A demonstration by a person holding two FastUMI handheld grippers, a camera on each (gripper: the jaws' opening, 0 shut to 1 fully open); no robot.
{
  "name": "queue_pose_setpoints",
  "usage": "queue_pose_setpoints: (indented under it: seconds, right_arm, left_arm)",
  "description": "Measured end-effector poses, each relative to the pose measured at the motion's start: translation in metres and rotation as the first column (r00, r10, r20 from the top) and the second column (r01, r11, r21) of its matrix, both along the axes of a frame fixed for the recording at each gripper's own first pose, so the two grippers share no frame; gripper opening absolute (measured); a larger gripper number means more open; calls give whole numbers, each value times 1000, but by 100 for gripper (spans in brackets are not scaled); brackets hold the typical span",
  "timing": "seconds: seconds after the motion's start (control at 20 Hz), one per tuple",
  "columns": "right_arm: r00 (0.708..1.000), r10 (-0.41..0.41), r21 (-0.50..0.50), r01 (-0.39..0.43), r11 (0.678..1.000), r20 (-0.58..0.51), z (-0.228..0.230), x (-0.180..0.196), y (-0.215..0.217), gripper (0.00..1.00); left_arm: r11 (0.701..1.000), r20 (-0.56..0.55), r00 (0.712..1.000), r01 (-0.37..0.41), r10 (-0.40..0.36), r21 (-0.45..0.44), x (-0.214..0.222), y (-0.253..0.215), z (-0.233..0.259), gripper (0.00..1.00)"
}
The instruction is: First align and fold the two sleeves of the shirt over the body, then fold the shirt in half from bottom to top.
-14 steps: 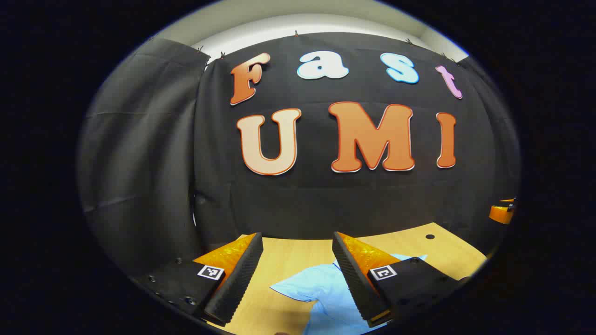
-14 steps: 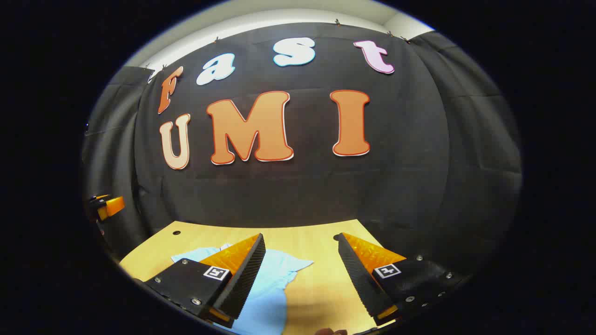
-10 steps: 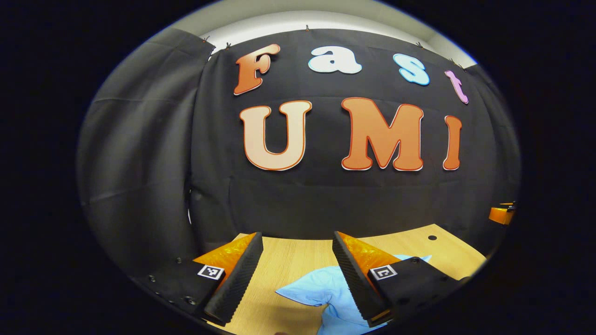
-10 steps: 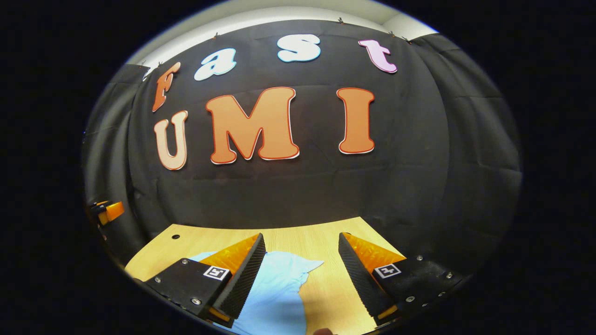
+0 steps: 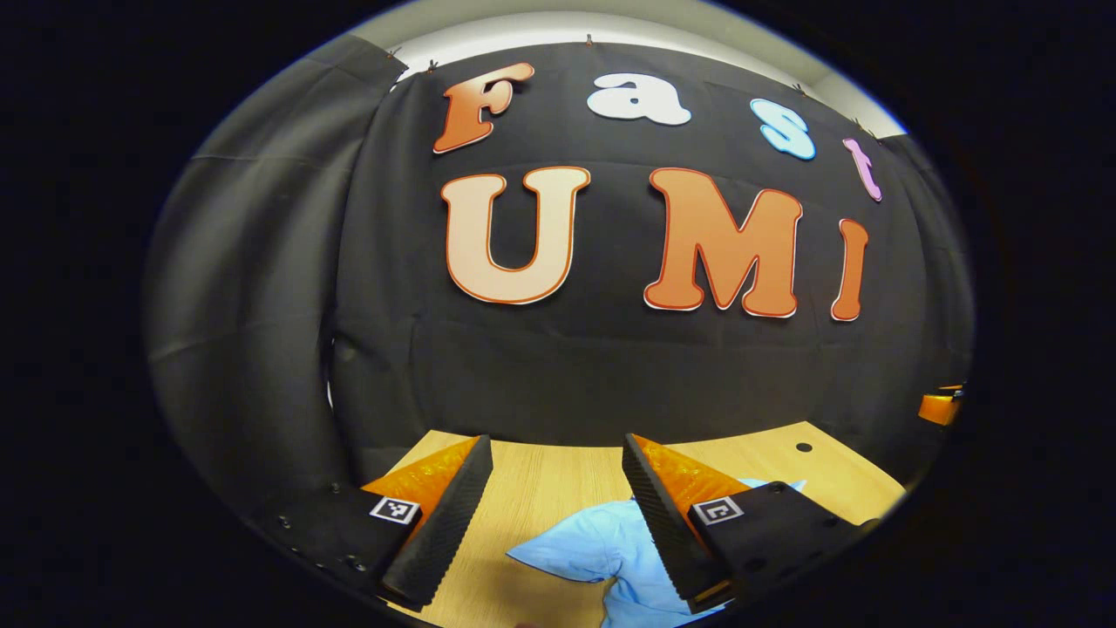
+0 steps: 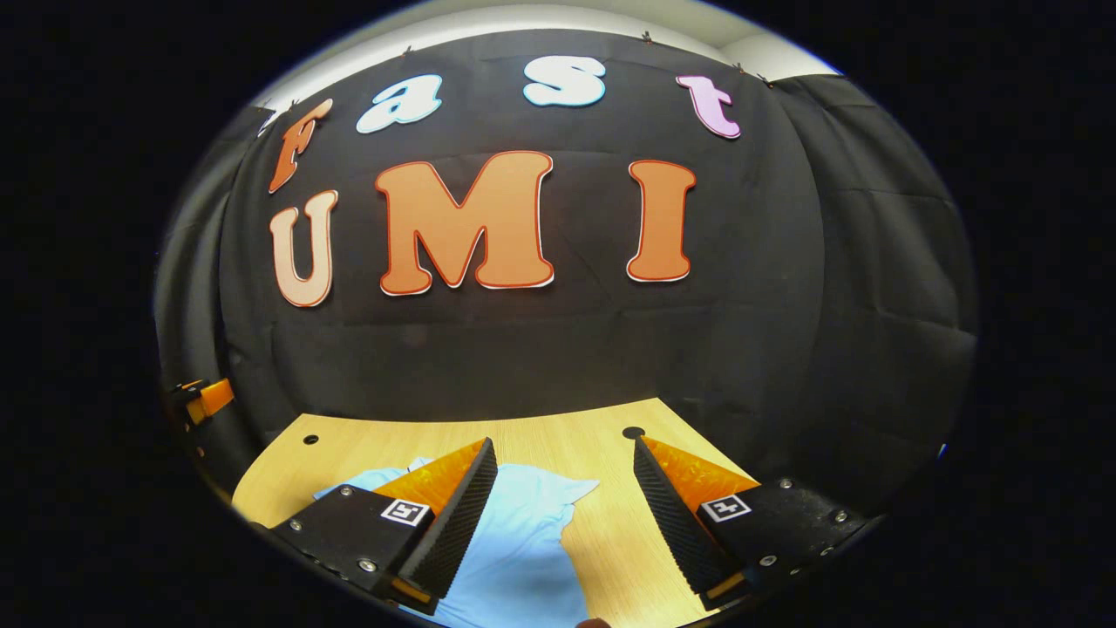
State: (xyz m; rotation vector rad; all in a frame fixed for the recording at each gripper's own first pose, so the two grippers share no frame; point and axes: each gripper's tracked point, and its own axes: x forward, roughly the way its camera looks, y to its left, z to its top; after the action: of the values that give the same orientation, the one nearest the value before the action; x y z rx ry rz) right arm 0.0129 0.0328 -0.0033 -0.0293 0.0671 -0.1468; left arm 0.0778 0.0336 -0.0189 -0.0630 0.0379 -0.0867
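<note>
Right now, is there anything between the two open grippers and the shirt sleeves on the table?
Nothing visible. The left gripper and the right gripper are open above the shirt, with bare table around it.

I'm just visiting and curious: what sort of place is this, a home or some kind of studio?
Probably a recording booth, not a home: black cloth walls off a bare wooden table bearing just a light blue shirt, with both handheld grippers open above it.

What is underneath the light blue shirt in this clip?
The light blue shirt lies on a pale wooden table whose bare top shows around it. Anything beneath the cloth itself is covered. The left gripper and the right gripper hang open above it.
</note>
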Motion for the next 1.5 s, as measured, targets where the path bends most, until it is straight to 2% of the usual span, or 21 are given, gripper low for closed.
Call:
queue_pose_setpoints:
  seconds: [0.15,0.2,0.25,0.3,0.45,0.75,0.9,1.15,1.25,1.3,1.5]
  right_arm:
    - [999,9,33,-8,999,-41,-5,9,-5,97]
    - [998,15,53,-12,999,-60,-7,13,-9,97]
    - [997,20,68,-15,998,-75,-9,19,-12,100]
    - [996,22,74,-16,997,-83,-8,27,-14,97]
    - [989,6,83,6,997,-146,-22,44,-26,98]
    - [945,24,73,0,997,-327,-58,79,-28,98]
    - [907,40,53,-19,998,-420,-80,106,-28,97]
    - [827,-8,6,14,1000,-562,-130,157,-49,98]
    - [783,-24,-4,28,1000,-622,-158,171,-57,98]
    - [762,-28,-6,32,999,-647,-170,176,-58,98]
    - [698,-25,13,50,999,-716,-205,197,-61,98]
  left_arm:
    - [1000,1,1000,-8,8,8,5,-6,3,96]
    - [1000,-4,1000,-11,11,7,6,-7,4,98]
    - [1000,-1,1000,-8,8,5,8,-10,4,98]
    - [1000,6,1000,-15,15,5,11,-10,9,98]
    - [1000,3,1000,-27,27,-10,19,-11,7,98]
    - [999,-29,999,-39,38,-18,28,-13,-2,98]
    - [999,-39,998,-43,42,-21,33,-13,-8,98]
    - [998,-66,996,-56,55,-25,40,-6,-18,98]
    - [998,-77,995,-67,66,-17,43,-3,-24,100]
    - [997,-81,994,-73,71,-15,46,-1,-26,98]
    - [996,-109,990,-89,87,-9,53,11,-38,98]
